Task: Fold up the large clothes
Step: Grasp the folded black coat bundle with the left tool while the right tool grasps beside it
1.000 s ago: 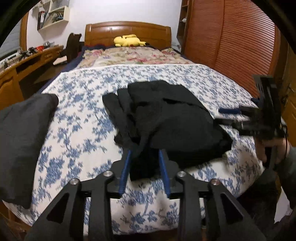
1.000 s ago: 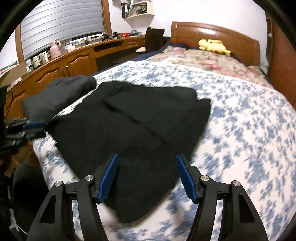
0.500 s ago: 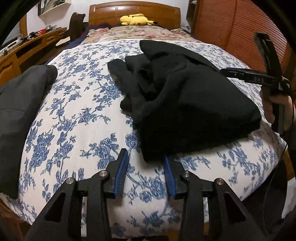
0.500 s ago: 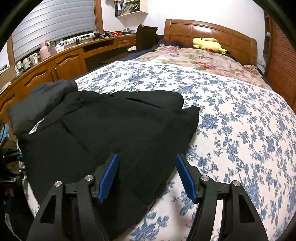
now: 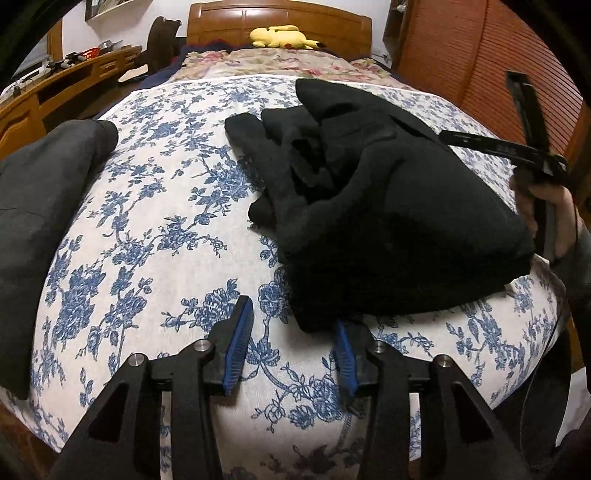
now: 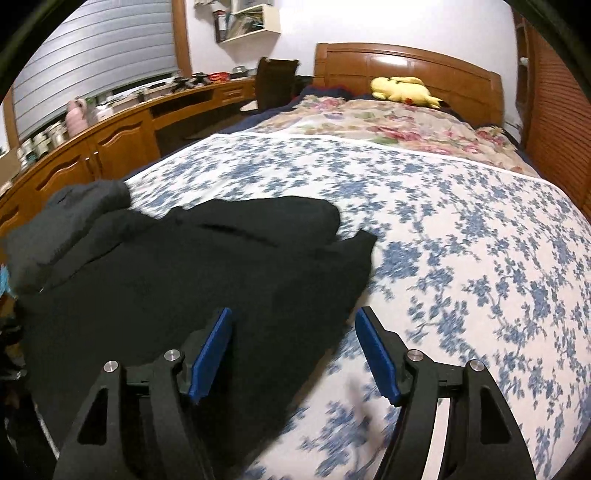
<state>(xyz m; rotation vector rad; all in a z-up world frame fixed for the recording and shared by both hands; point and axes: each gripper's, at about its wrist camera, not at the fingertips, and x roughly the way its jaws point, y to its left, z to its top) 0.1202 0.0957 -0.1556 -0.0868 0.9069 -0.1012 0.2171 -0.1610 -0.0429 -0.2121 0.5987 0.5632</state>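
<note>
Meanwhile, a black garment (image 5: 388, 206) lies bunched on the blue-flowered bedspread (image 5: 147, 236) near the foot of the bed, its long axis running roughly from the near edge toward the wooden headboard (image 5: 279, 22), with crumpled folds heaped at the far end. The left gripper (image 5: 291, 343) is opening, its blue pads (image 5: 236, 350) flanking the garment's nearest corner without pressing it. The right gripper (image 6: 295, 350) is also opening above the cloth's edge, apparently holding nothing, though that view is blurred. A grey garment (image 5: 40, 206) rests beside the black one.
</note>
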